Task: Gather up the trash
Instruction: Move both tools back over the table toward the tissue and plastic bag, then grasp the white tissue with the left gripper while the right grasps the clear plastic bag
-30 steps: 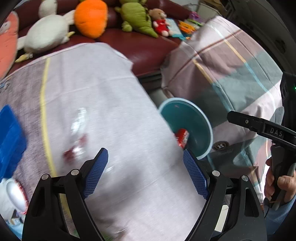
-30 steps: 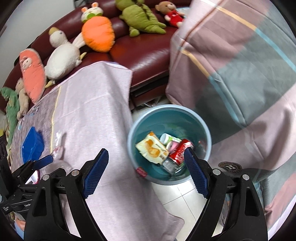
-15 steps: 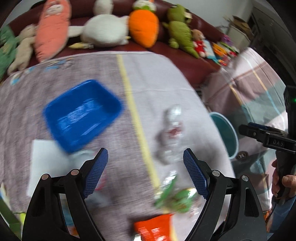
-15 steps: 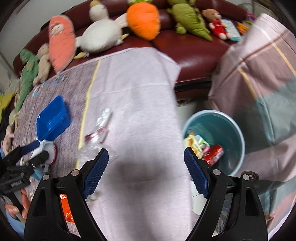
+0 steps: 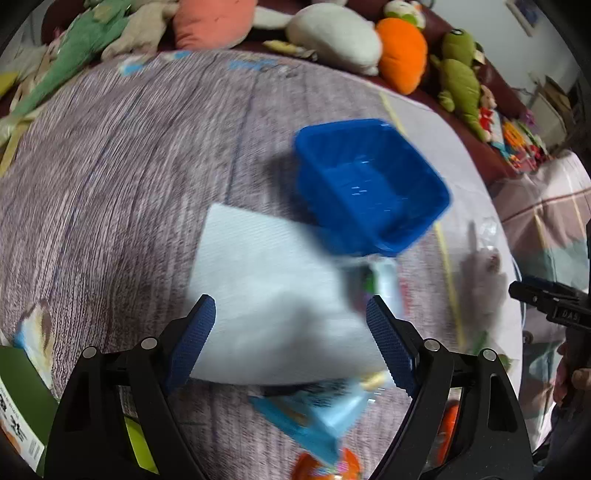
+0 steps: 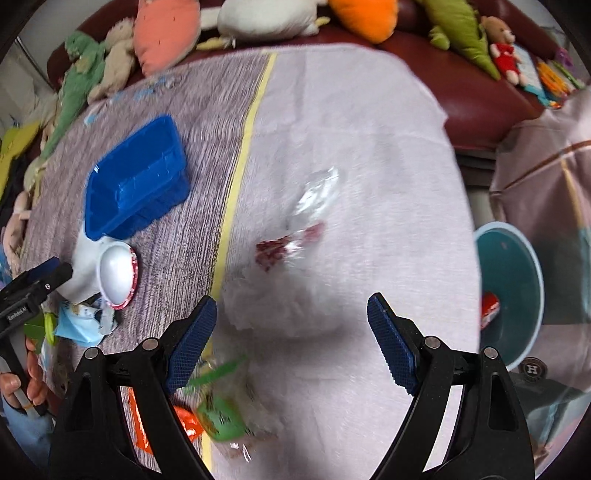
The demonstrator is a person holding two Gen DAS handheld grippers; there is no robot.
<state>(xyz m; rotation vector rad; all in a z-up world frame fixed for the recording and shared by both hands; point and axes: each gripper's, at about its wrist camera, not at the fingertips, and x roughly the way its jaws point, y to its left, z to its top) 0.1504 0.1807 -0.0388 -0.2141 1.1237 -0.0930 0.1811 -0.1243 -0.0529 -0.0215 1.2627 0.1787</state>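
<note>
Left hand-held gripper (image 5: pixel 290 341): jaws spread wide, nothing between the pads, hanging over a white sheet (image 5: pixel 266 295) on the desk (image 5: pixel 110 177). Picture blurred.

Right hand-held gripper (image 6: pixel 291 341): jaws also spread wide, nothing gripped, hanging over the pale half of the desk cloth.

Desk is covered by cloth, grey-striped on one half, plain pale on the other, a yellow stripe (image 6: pixel 240 162) between the two.

Trash on the desk:
- Clear wrapper (image 6: pixel 299 218) with a red patch, on the pale half just beside the yellow stripe, ahead of the right gripper.
- Green-and-clear wrapper (image 6: pixel 221 413) at the near edge, under the right gripper's left finger; an orange packet (image 6: pixel 184 421) touching it.
- Light blue packet (image 5: pixel 317 410) at the near edge, just below the white sheet, between the left gripper's fingers in that view.
- White cup (image 6: pixel 114 275) with a red rim, lying on its side on the striped half, beside the blue tray.

Blue tray (image 5: pixel 369 184): on the striped half, its near corner over the far edge of the white sheet. Inside looks bare; blur prevents certainty.

Teal bin (image 6: pixel 517 291): on the floor off the desk's right edge, a red can (image 6: pixel 489 308) inside.

Plush toys (image 6: pixel 258 18) line a dark red sofa (image 6: pixel 480 99) beyond the far edge.
</note>
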